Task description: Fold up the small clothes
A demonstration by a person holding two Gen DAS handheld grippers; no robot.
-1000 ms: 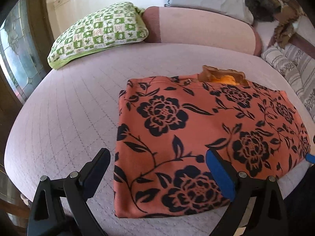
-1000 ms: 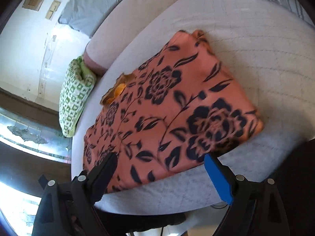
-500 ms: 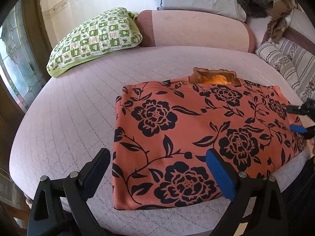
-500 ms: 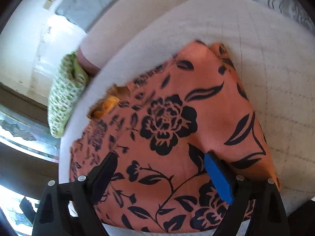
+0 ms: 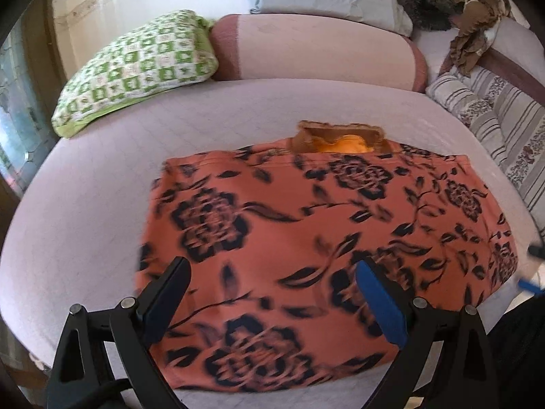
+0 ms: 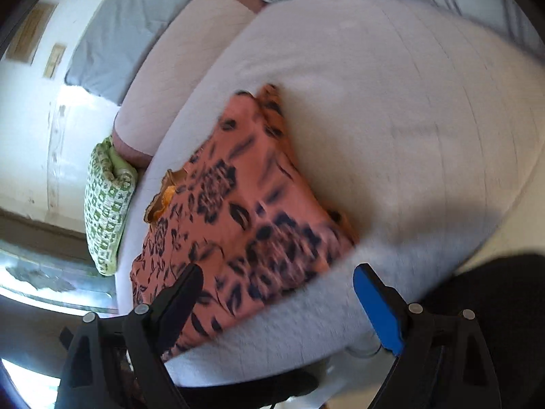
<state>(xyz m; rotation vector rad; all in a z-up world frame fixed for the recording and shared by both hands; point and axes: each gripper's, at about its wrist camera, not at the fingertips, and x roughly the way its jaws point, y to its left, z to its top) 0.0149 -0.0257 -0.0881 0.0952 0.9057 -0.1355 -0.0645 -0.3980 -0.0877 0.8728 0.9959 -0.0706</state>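
Already squared into a flat rectangle, the orange cloth garment with black flower print lies on the pale quilted bed, its brown-and-yellow collar pointing at the green-checked pillow. Both the left claw and right claw hover wide open and empty above the garment's near edge, probably lining up the next fold.

Daylight enters from the window at the left edge and glares white on the wall, while both fisheye views curve strongly toward dark rims, the floral cloth is motion-smeared, and a soft shadow, perhaps the person's, darkens the bedspread.
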